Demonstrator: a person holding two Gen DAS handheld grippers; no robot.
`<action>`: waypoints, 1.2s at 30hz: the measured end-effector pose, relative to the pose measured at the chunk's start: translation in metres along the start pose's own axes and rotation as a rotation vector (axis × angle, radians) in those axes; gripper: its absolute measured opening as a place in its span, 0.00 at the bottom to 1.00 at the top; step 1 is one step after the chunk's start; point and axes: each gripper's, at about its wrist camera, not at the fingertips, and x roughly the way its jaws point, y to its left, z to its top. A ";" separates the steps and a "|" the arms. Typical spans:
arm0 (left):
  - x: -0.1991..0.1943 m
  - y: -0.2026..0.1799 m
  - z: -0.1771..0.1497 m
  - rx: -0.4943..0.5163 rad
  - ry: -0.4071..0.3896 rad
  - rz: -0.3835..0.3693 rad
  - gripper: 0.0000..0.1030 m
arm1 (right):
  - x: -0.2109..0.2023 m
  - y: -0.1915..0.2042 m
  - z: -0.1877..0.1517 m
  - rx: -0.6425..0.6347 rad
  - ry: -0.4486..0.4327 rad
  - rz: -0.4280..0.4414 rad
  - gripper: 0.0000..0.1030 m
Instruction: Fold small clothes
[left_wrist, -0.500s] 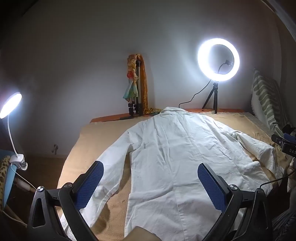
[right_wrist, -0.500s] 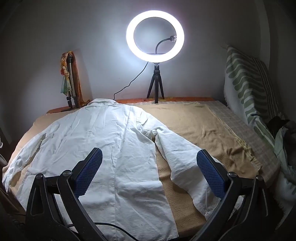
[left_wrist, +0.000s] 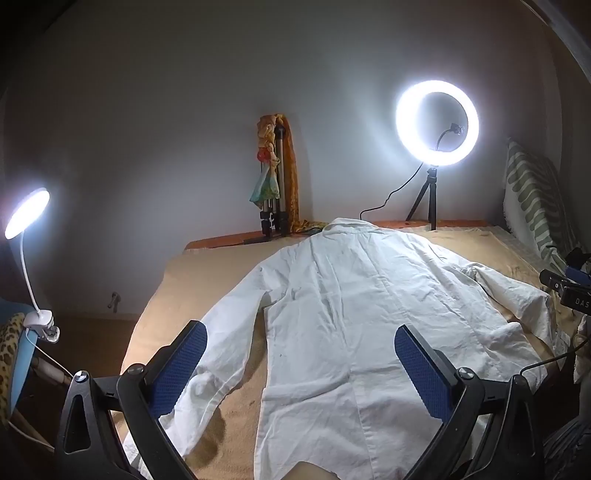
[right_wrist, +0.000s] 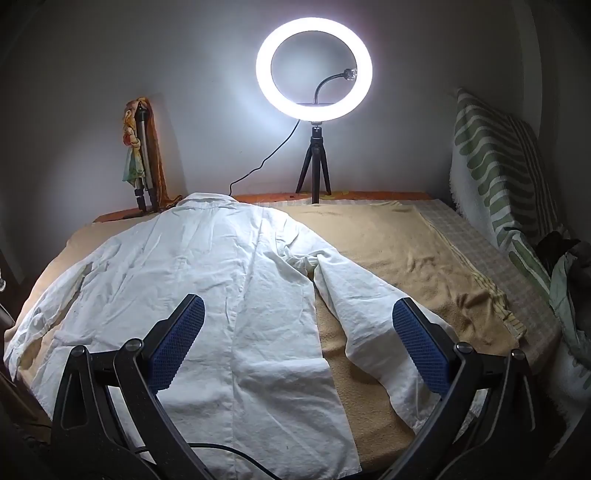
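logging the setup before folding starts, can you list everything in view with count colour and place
shirt: 1, white, spread flat on the blanket, collar toward the wall, sleeves out to both sides
blanket: 1, tan, covering the bed
ring light: 1, white and lit, on a black tripod at the far edge
folded tripod: 1, silver, draped with orange cloth, against the wall
clip lamp: 1, white and lit, far left in the left wrist view
striped cushion: 1, green and white, against the right wall
left claw: 1, black with blue pads, open, above the shirt
right claw: 1, black with blue pads, open, above the shirt
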 end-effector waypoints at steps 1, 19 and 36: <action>0.000 0.001 0.000 -0.001 0.000 0.002 1.00 | 0.001 0.001 0.003 -0.004 0.007 0.000 1.00; -0.009 -0.001 -0.005 0.017 -0.022 0.010 1.00 | -0.002 0.004 0.007 -0.017 -0.008 -0.011 1.00; -0.017 -0.004 -0.013 0.038 -0.043 0.018 1.00 | -0.010 0.002 0.006 -0.026 -0.030 -0.021 1.00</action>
